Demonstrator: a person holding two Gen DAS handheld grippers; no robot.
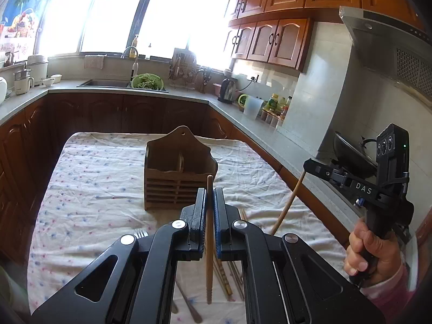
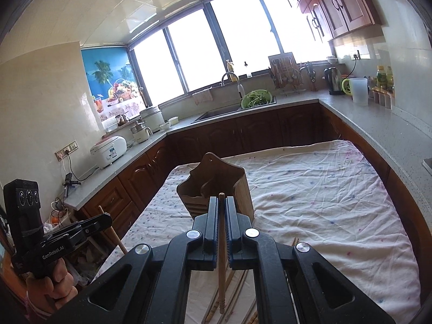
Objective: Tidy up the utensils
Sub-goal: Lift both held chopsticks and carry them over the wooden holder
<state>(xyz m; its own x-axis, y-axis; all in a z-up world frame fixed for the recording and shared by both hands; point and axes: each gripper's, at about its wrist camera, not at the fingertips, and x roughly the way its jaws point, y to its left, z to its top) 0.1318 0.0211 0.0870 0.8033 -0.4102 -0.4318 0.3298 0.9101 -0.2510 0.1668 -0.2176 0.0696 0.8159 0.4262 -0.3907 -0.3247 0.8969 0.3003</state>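
A wooden utensil holder (image 1: 178, 172) (image 2: 218, 189) with slatted sides stands on the cloth-covered table (image 1: 89, 183) (image 2: 324, 197), ahead of both grippers. My left gripper (image 1: 209, 197) is shut on a wooden chopstick (image 1: 209, 243) that stands upright between its pads. My right gripper (image 2: 221, 202) is shut on another wooden chopstick (image 2: 222, 256), also upright. In the left wrist view the right gripper (image 1: 307, 166) shows at the right, held by a hand, with its chopstick (image 1: 289, 202) slanting down. In the right wrist view the left gripper (image 2: 106, 220) shows at the lower left. Several loose chopsticks (image 1: 229, 278) (image 2: 237, 291) and a fork (image 1: 141, 233) lie on the cloth below.
Kitchen counters (image 1: 256, 132) (image 2: 378, 124) wrap around the table on three sides. A sink with a green colander (image 1: 147, 81) (image 2: 256, 98) sits at the back. A kettle (image 1: 228, 90), a jug, bottles and a wok (image 1: 351, 154) line the right counter. A rice cooker (image 2: 109, 151) stands on the left counter.
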